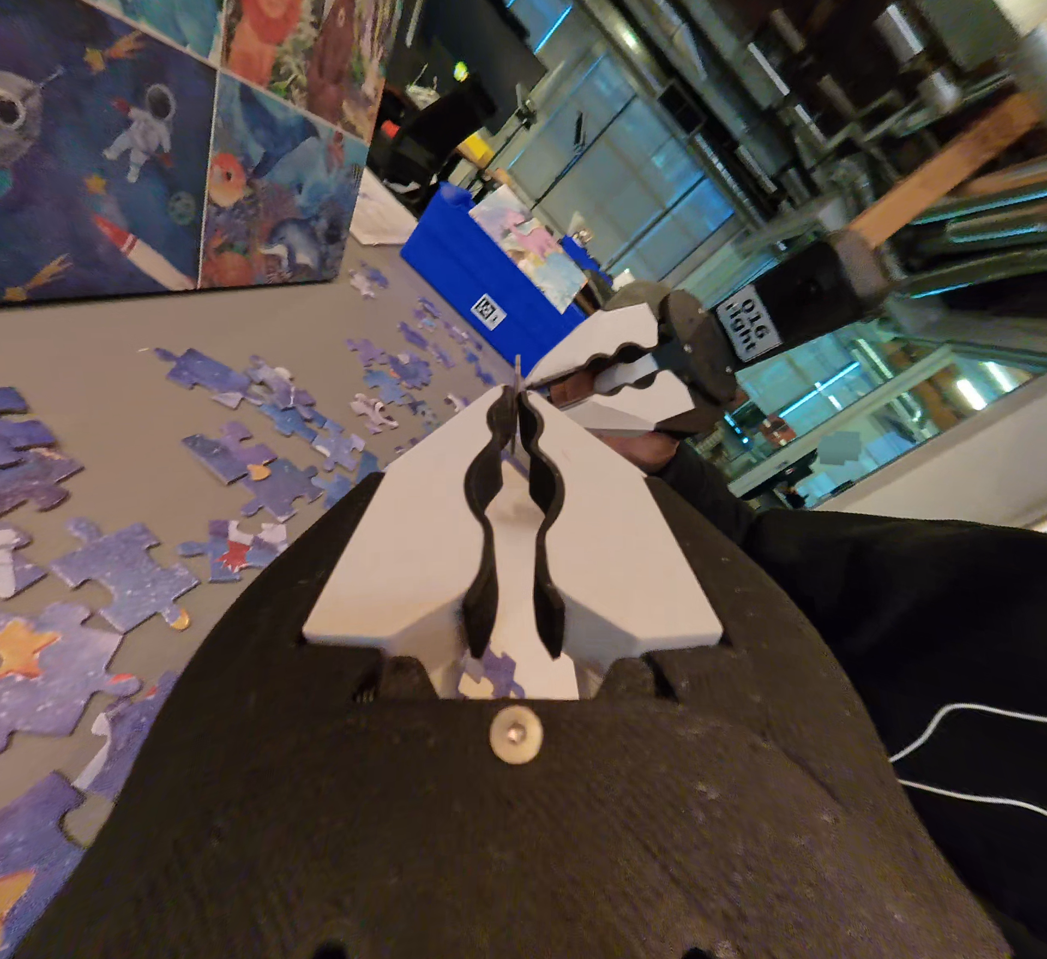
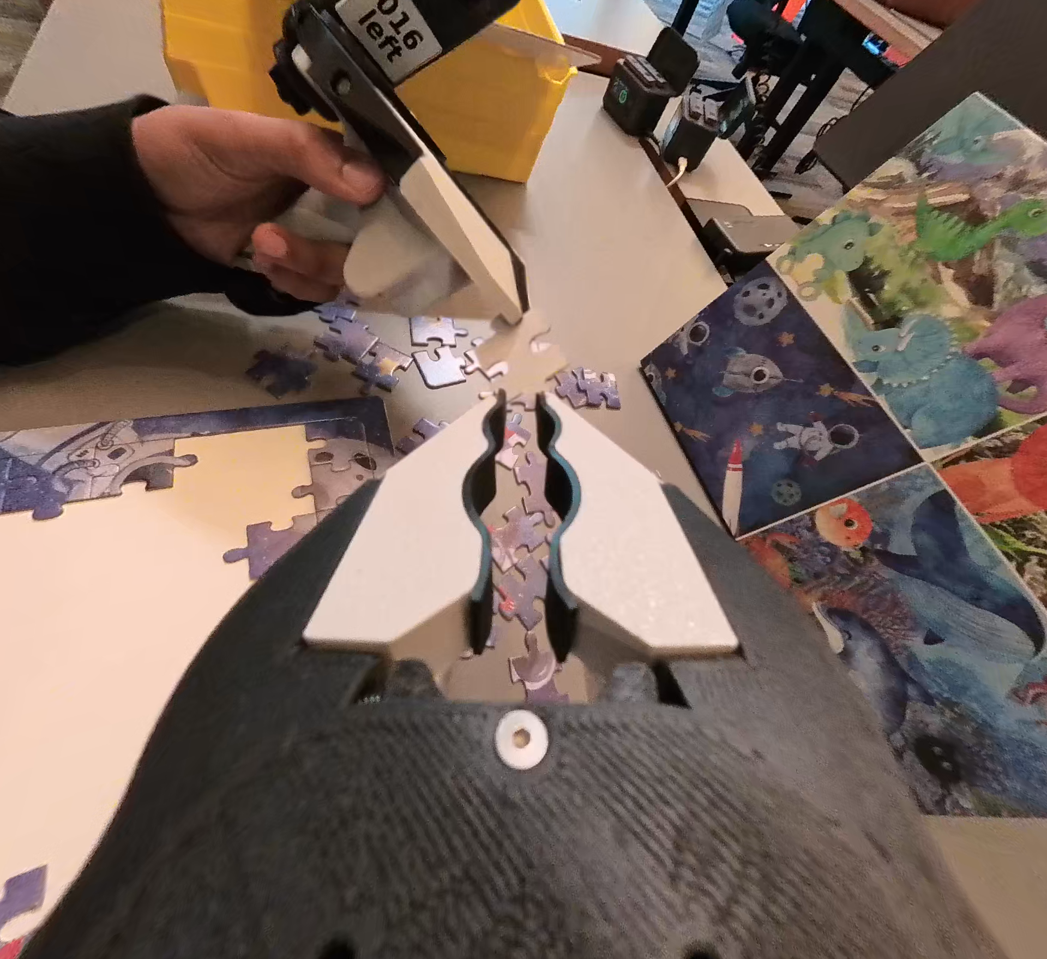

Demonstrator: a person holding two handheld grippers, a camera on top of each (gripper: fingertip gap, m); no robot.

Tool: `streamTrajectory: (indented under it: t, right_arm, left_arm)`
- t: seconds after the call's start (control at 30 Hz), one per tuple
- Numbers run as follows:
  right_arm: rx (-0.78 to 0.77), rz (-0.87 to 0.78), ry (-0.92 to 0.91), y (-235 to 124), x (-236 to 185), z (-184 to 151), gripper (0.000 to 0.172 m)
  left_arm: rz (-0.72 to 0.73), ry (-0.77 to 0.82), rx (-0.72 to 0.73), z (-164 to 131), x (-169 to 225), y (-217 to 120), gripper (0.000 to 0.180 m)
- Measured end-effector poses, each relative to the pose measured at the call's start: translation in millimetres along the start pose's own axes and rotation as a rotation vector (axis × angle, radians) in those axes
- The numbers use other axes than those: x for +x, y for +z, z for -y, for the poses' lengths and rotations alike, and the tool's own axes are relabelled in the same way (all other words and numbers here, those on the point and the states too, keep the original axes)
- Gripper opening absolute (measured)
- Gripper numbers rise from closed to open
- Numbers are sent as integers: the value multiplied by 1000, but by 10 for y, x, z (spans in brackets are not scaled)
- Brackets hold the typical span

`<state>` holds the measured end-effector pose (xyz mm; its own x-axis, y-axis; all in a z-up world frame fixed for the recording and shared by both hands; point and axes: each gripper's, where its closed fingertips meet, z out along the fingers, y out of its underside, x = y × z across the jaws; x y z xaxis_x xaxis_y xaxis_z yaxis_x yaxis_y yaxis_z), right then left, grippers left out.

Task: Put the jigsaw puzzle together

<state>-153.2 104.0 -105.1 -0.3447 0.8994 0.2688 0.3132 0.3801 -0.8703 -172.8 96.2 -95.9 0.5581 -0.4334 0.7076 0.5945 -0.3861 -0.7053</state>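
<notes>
L tongs (image 1: 516, 393) clamp a puzzle piece (image 2: 518, 359) edge-on, grey back up, above loose pieces (image 2: 374, 353) mid-bench (image 2: 612, 251). R tongs (image 2: 520, 402) just beside it, slightly parted, gripping nothing.

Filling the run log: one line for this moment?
left gripper: shut on flat pale puzzle piece | right gripper: open, empty, beside it

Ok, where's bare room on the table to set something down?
Bare grey table runs between the yellow bin, the illustrated box and the loose pieces. It is crowded around those pieces, ahead of the right claw.
</notes>
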Motion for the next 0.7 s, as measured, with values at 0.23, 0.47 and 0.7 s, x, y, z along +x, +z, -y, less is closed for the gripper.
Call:
streamTrajectory:
  t: [0.23,0.47,0.7]
  right_arm:
    - [83,57,164,-114,-15,81,14]
    - [106,75,160,-170,-70,126,33]
    - [75,84,123,-105,-137,169,27]
  left_arm:
    - [-41,77,49,104,131,-63,0]
    - [-22,215,8,44,206,-35,0]
    - [-34,276,-83,-109,254,34,0]
